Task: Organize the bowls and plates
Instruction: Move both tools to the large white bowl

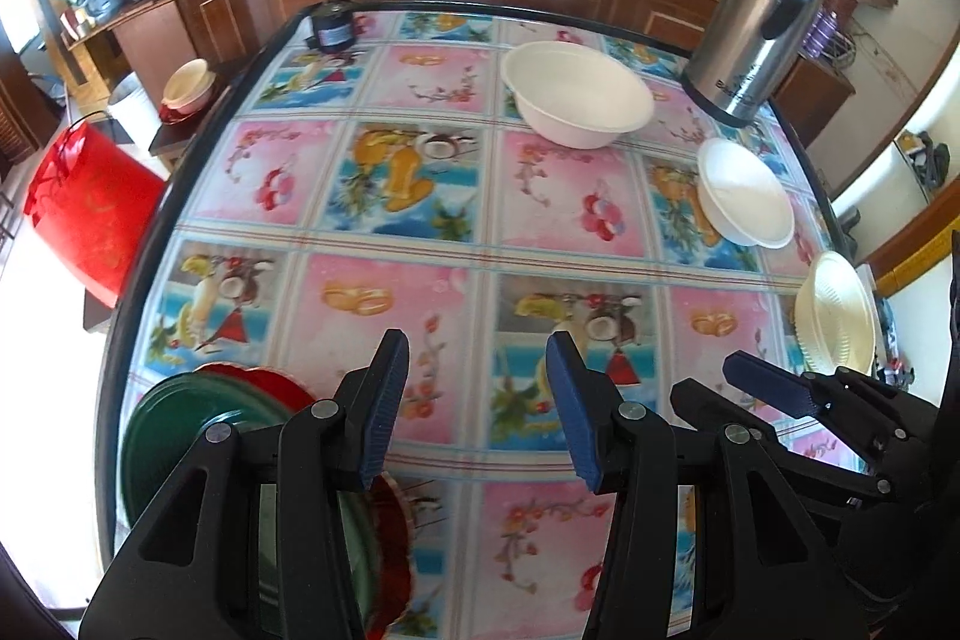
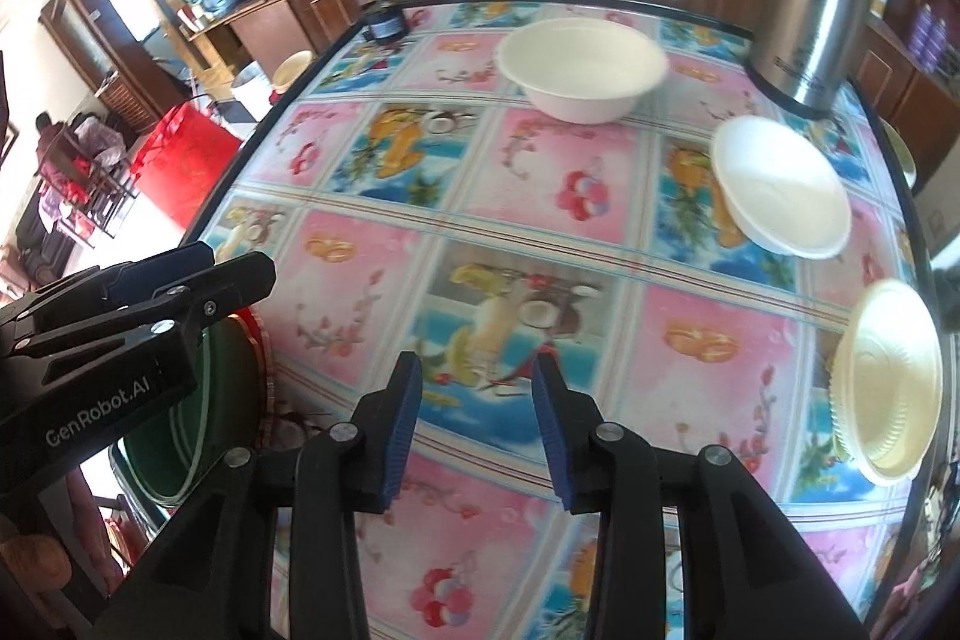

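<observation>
1. The left gripper (image 1: pixel 477 406) hung over the near part of the table (image 1: pixel 390 274), its blue-padded fingers (image 1: pixel 384 412) spread apart with nothing between them, only the fruit-patterned tablecloth (image 1: pixel 420 196) beneath.
2. The right gripper (image 2: pixel 477 424) hung beside it, fingers likewise parted and empty; no earlier view was there to compare. Seen from the right wrist, the left gripper's body bore the white lettering "GenRobot.AI".
3. At the near left edge lay a green plate (image 1: pixel 174 430) on top of a red plate (image 1: pixel 264 388), both flat and facing up, partly hidden behind the left gripper.
4. At the right edge sat a cream plate stack (image 2: pixel 888 382), ribbed rims upward, just beside the table's border.
5. Further back on the right stood a small white bowl (image 2: pixel 780 187), mouth up.
6. Beyond it, towards the middle, stood a large white bowl (image 2: pixel 582 67), also mouth up, well apart from the plates.
7. A steel thermos jug (image 1: pixel 762 22) stood upright at the far right corner, near both bowls; its black lettering was too blurred to read.
8. A small dark jar (image 1: pixel 333 25) with a blue label, unreadable, stood at the far left corner.
9. Off the table to the left stood a red bin (image 1: pixel 90 208).
</observation>
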`<state>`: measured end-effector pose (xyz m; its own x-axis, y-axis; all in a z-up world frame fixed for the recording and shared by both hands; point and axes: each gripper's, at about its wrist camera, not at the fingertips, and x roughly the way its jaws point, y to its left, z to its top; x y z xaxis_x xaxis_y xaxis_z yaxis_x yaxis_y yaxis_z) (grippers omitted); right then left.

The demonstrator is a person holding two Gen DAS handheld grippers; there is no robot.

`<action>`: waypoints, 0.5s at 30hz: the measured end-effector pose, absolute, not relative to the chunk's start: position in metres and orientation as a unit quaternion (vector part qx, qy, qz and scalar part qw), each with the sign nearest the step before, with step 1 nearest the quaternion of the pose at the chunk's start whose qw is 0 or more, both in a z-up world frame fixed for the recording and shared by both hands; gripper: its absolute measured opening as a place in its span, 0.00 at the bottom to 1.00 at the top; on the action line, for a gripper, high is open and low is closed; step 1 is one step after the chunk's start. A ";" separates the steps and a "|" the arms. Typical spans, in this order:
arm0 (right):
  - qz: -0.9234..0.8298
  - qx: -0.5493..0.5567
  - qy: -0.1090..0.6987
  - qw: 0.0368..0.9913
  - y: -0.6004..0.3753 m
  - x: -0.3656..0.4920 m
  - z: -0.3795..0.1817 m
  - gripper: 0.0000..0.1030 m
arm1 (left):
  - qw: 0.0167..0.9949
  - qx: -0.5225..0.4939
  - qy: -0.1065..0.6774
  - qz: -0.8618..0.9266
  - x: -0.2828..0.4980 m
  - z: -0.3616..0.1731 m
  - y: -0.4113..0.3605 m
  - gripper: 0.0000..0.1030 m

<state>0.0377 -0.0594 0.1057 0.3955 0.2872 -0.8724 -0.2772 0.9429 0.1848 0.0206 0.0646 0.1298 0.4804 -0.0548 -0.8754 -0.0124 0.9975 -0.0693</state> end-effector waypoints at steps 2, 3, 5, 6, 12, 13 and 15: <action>0.161 0.010 0.524 0.836 -0.070 0.040 0.104 0.37 | 0.859 -0.031 0.511 -0.021 0.028 0.127 0.052 0.46; 0.156 0.012 0.525 0.837 -0.076 0.041 0.103 0.38 | 0.858 -0.030 0.512 -0.023 0.031 0.127 0.048 0.46; 0.149 0.017 0.526 0.837 -0.086 0.045 0.102 0.41 | 0.857 -0.027 0.514 -0.028 0.038 0.124 0.039 0.46; 0.144 0.019 0.526 0.838 -0.092 0.047 0.101 0.41 | 0.857 -0.027 0.514 -0.030 0.042 0.123 0.034 0.46; 0.133 0.023 0.523 0.842 -0.114 0.068 0.099 0.41 | 0.852 -0.033 0.521 -0.030 0.072 0.115 0.018 0.46; 0.133 0.022 0.523 0.842 -0.115 0.073 0.099 0.41 | 0.852 -0.035 0.521 -0.029 0.077 0.114 0.017 0.46; 0.133 0.018 0.520 0.844 -0.117 0.083 0.100 0.42 | 0.853 -0.032 0.520 -0.023 0.089 0.113 0.015 0.46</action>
<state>0.0833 -0.1167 0.1000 0.4241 0.2440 -0.8721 -0.2058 0.9638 0.1696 0.0887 0.0147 0.1125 0.4580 -0.0731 -0.8859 0.0065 0.9969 -0.0788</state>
